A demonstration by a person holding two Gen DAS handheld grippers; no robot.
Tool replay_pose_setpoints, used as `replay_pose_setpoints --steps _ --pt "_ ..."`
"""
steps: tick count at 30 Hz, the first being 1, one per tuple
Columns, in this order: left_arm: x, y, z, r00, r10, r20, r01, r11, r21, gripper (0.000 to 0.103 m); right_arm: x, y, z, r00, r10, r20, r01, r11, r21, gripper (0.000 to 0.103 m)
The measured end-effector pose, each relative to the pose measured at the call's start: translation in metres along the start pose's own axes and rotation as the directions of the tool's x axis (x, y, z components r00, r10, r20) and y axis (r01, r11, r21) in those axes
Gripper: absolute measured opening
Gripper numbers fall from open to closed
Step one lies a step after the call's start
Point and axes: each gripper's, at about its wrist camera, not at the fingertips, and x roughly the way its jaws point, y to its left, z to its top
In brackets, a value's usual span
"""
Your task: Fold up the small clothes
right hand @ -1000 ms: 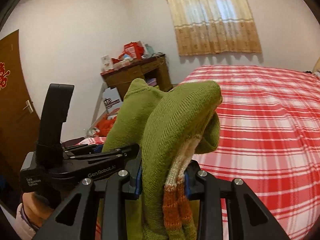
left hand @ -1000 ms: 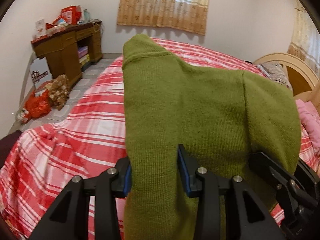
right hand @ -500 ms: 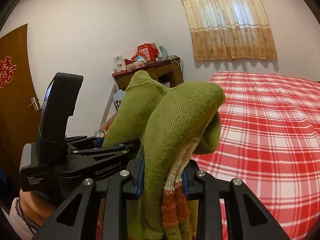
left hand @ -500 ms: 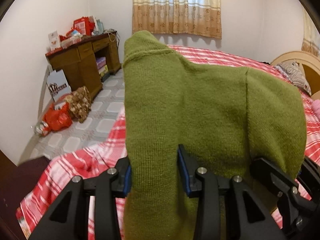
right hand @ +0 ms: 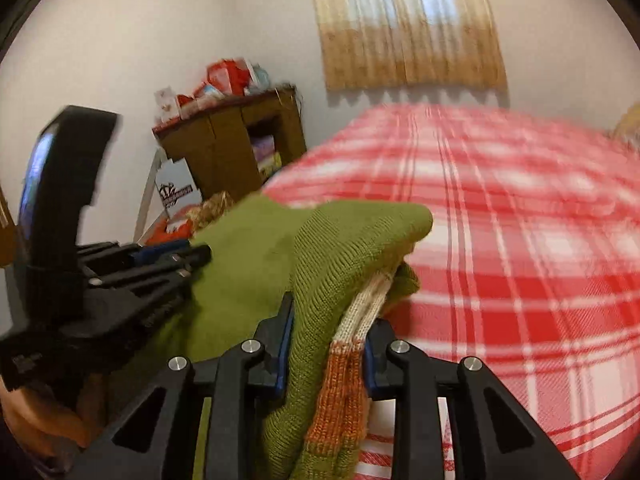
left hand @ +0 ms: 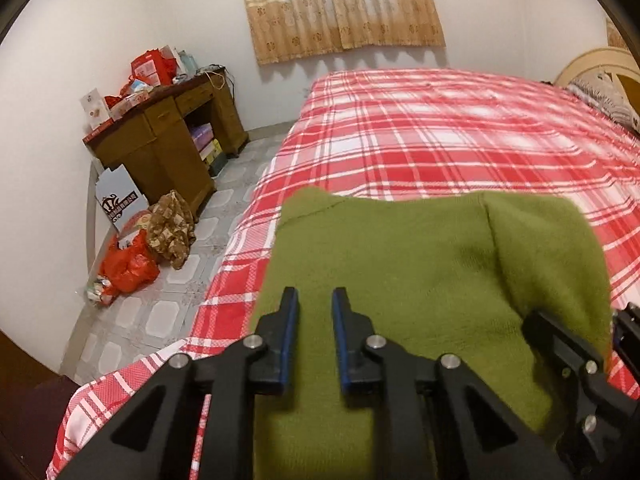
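Lying under the left fingers, narrowing yet empty, the sweater stays clamped between right fingers.

The right gripper has its jaws clamped on a green knitted garment above the red plaid bed.

Both cams sit on the hand tools, looking fwd and down along their black fingers. Left cam sits close over the green sweater, facing across the bed to the curtain wall. Right cam faces much the same way, blurred, just beside, w/ the other tool at its left edge. Shared: sweater, bed, curtain, brown desk.
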Motion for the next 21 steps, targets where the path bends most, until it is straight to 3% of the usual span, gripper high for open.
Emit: replay_pose_setpoints --steps 2,5,7,10,13,19,21 --pt "-0.002 0.0 -0.001 1.0 -0.001 -0.009 0.001 1.0 0.015 0.026 0.002 -0.011 -0.001 0.999 0.041 -0.03 -0.039 0.998 0.055 0.035" --pt "-0.004 0.005 -0.001 1.0 0.005 -0.01 -0.004 1.0 0.019 0.049 -0.001 -0.032 -0.001 0.99 0.118 -0.074 -0.103 0.98 0.172 0.051" --pt "-0.003 0.016 0.002 0.999 -0.012 -0.031 0.011 1.0 -0.027 0.085 -0.007 -0.049 0.0 0.982 0.176 -0.069 -0.152 0.953 0.261 0.051" --pt "0.001 0.04 0.009 0.99 -0.121 -0.067 0.11 0.983 -0.149 0.089 -0.014 -0.082 0.004 0.97 0.243 -0.004 -0.219 0.88 0.421 0.057" --pt "0.003 0.043 0.016 0.988 -0.144 -0.058 0.133 0.977 -0.17 0.089 -0.001 -0.103 0.011 0.954 0.299 -0.008 -0.249 0.808 0.534 0.059" --pt "0.017 0.024 0.03 0.99 -0.122 -0.07 0.114 0.988 -0.109 0.089 0.043 -0.088 0.021 0.918 0.376 -0.124 -0.261 0.809 0.527 0.059" --pt "0.029 0.018 0.028 0.986 -0.111 -0.124 0.1 0.991 -0.093 0.089 0.048 -0.077 0.025 0.925 0.355 -0.133 -0.249 0.833 0.493 0.057"
